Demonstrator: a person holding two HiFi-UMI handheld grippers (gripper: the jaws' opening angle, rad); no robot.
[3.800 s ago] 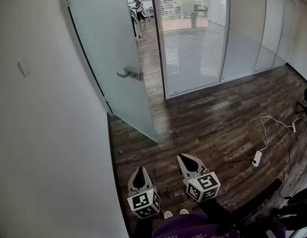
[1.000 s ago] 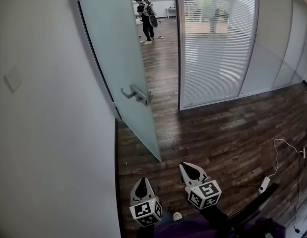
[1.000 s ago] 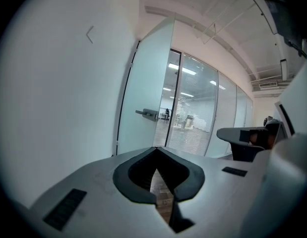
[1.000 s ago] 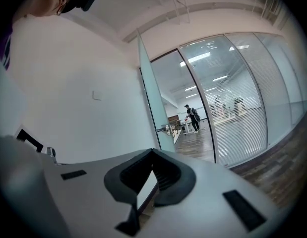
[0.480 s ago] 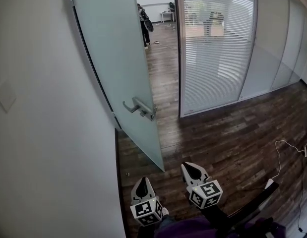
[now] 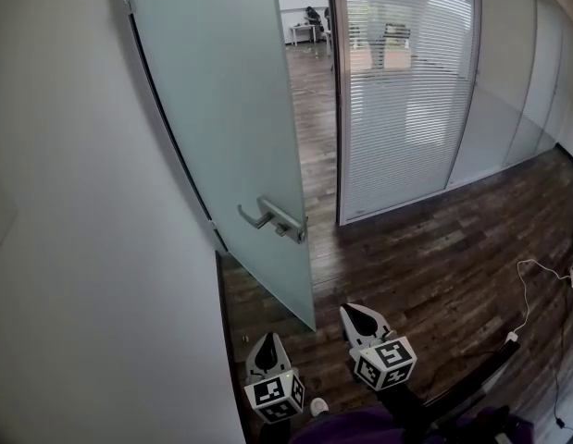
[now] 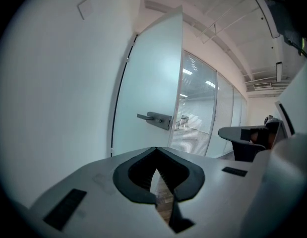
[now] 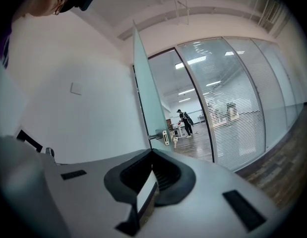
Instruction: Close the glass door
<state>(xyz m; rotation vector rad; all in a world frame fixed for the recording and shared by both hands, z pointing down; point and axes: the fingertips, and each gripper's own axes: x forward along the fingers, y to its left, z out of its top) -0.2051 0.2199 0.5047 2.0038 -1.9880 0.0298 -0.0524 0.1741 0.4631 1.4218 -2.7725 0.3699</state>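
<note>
I have come closer, so the door [image 6: 226,118] and its handle [image 6: 275,220] loom nearer ahead of my left gripper [image 6: 267,342] and right gripper [image 6: 356,314], both clenched on nothing. The door stands wide open, angled out from the wall [image 6: 73,202] on my left with its free edge just ahead, so no closing is done: I judge I have yet to reach the handle and swing it to the frame by the blinds [image 6: 406,81]. The floor [image 6: 406,266] in that sweep looks bare, the cable [image 6: 536,276] lies well right, a person [image 8: 184,123] far beyond the doorway
</note>
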